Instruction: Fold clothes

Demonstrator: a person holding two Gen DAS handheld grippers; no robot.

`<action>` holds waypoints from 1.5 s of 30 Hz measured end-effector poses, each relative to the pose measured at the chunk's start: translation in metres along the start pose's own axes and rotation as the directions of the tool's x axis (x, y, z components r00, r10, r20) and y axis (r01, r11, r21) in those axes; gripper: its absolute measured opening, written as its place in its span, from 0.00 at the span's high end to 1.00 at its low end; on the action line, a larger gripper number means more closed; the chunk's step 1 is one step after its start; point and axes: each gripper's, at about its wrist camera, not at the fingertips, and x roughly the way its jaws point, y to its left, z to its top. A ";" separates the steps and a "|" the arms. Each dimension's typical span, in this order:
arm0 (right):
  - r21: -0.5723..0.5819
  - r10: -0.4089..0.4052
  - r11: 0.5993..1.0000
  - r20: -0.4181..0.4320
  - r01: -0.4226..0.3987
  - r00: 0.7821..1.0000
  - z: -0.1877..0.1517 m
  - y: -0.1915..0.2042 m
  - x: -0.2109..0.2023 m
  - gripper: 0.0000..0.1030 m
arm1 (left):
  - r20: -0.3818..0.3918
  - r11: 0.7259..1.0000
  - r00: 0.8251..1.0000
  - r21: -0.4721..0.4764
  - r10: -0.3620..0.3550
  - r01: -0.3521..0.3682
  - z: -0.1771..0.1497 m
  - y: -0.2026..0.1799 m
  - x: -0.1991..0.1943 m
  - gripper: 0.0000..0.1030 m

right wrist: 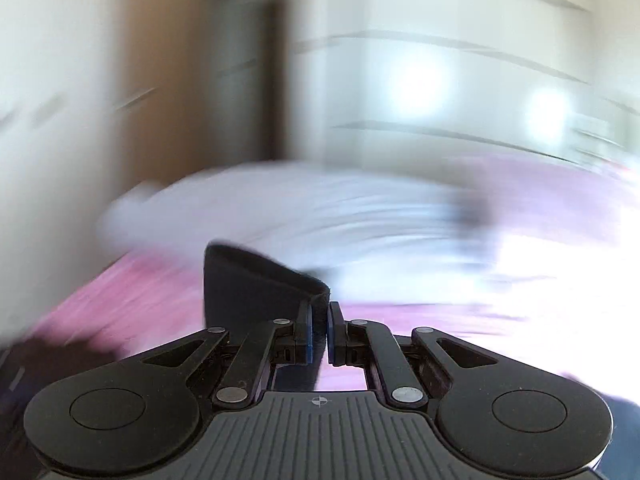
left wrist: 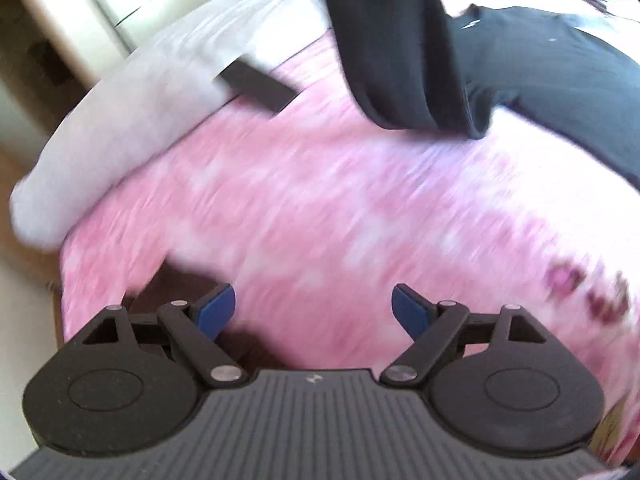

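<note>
A black garment [left wrist: 520, 68] lies on the pink bedspread [left wrist: 320, 208] at the upper right of the left wrist view; one part of it [left wrist: 392, 40] is lifted and hangs from above. My left gripper [left wrist: 314, 304] hovers open over bare bedspread, nothing between its blue pads. In the blurred right wrist view my right gripper [right wrist: 320, 320] is shut on a fold of the black garment [right wrist: 256, 284], which stands up to the left of the fingers, above the bed.
A white pillow [left wrist: 132, 120] lies along the bed's far left edge, with a dark flat rectangle [left wrist: 256, 84] beside it. Pale wardrobe doors [right wrist: 440, 80] and a dark doorway [right wrist: 256, 80] stand behind the bed. The floor shows at the left.
</note>
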 end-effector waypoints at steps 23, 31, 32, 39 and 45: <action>0.397 -0.044 0.901 -0.319 0.176 0.947 -0.150 -0.385 -0.041 0.95 | -0.077 0.993 0.995 0.092 -0.063 0.070 0.204 -0.246 0.121 0.19; 0.401 -0.041 0.871 -0.515 0.283 0.856 -0.201 -0.419 -0.015 0.95 | -0.080 0.980 0.994 0.179 -0.075 0.088 0.208 -0.261 0.143 0.19; 0.391 -0.047 0.875 -0.517 0.284 0.855 -0.200 -0.419 -0.015 0.95 | -0.084 0.980 0.994 0.176 -0.074 0.088 0.208 -0.259 0.145 0.19; 0.316 -0.104 0.891 -0.558 0.326 0.823 -0.191 -0.413 -0.015 0.92 | -0.086 0.992 0.995 0.112 -0.046 0.055 0.211 -0.250 0.167 0.32; 0.105 -0.318 0.885 -0.574 0.453 0.754 -0.157 -0.378 -0.018 0.57 | -0.104 0.998 0.994 0.063 -0.013 0.019 0.210 -0.250 0.188 0.45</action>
